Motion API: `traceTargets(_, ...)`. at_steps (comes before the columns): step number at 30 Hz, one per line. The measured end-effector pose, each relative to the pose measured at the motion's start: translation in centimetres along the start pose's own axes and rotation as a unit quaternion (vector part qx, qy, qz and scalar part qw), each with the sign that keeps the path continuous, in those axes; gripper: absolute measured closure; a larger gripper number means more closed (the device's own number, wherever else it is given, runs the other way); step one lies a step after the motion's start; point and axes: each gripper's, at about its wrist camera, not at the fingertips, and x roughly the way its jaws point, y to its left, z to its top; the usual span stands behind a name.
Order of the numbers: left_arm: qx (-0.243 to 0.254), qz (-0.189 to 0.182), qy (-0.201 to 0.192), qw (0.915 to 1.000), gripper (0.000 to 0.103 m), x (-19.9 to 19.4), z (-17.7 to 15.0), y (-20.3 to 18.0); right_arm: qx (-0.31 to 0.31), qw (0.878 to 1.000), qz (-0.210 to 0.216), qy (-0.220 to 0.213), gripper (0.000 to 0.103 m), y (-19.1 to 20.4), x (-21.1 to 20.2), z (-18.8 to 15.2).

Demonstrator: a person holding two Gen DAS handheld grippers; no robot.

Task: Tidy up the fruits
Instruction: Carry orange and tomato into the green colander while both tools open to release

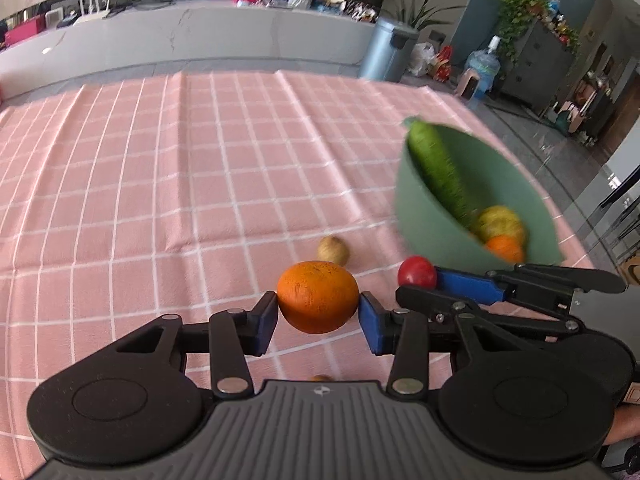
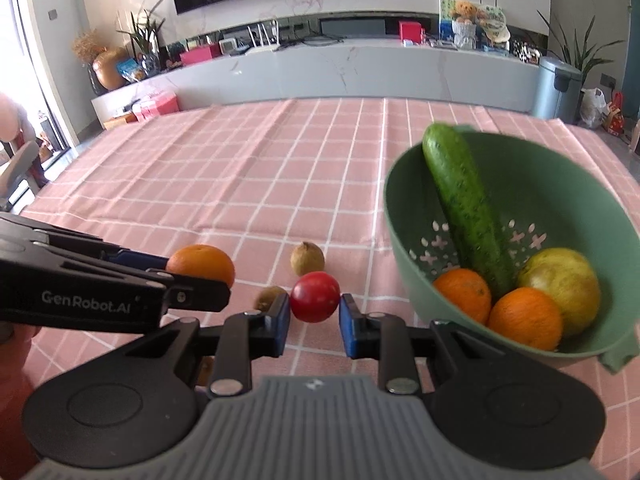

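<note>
My left gripper point(image 1: 318, 314) is shut on an orange point(image 1: 317, 297), held just above the pink checked cloth; it also shows in the right wrist view point(image 2: 202, 264). My right gripper point(image 2: 314, 312) is shut on a red tomato point(image 2: 315, 297), also seen in the left wrist view point(image 1: 417, 273). A green colander point(image 2: 404, 216) stands at the right and holds a cucumber point(image 2: 464, 204), two oranges point(image 2: 524, 318) and a yellow-green fruit point(image 2: 562, 286). It shows in the left wrist view too point(image 1: 424, 216).
A brown kiwi point(image 2: 307, 258) lies on the cloth point(image 2: 240, 184) beyond the tomato, and another kiwi point(image 2: 270, 295) lies partly behind my right gripper's left finger. A grey counter and a bin point(image 2: 556, 88) stand beyond the table's far edge.
</note>
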Motion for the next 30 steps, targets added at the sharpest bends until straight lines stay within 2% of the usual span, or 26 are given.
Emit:
traceTargets(8,0.02,-0.039,-0.025,0.9987,0.054,-1.6,2.6,-4.0,-0.006,1.0,-0.004,-0.03,0.081,-1.9,-4.9,0.9)
traceTargets(16,0.061,-0.076,-0.027,0.9948,0.054,0.6,5.7,-9.5,-0.025,0.998,-0.045,-0.037,0.081,-6.4,-7.6,1.8)
traceTargets(23,0.107,-0.083,-0.005,0.9907,0.054,5.3,7.7,-12.9,-0.051,0.995,-0.08,-0.028,0.081,-10.7,-6.7,3.0)
traceTargets(30,0.097,-0.095,0.038,0.9901,0.054,9.4,8.8,-13.7,-0.053,0.994,-0.097,0.002,0.081,-14.3,-3.7,4.0)
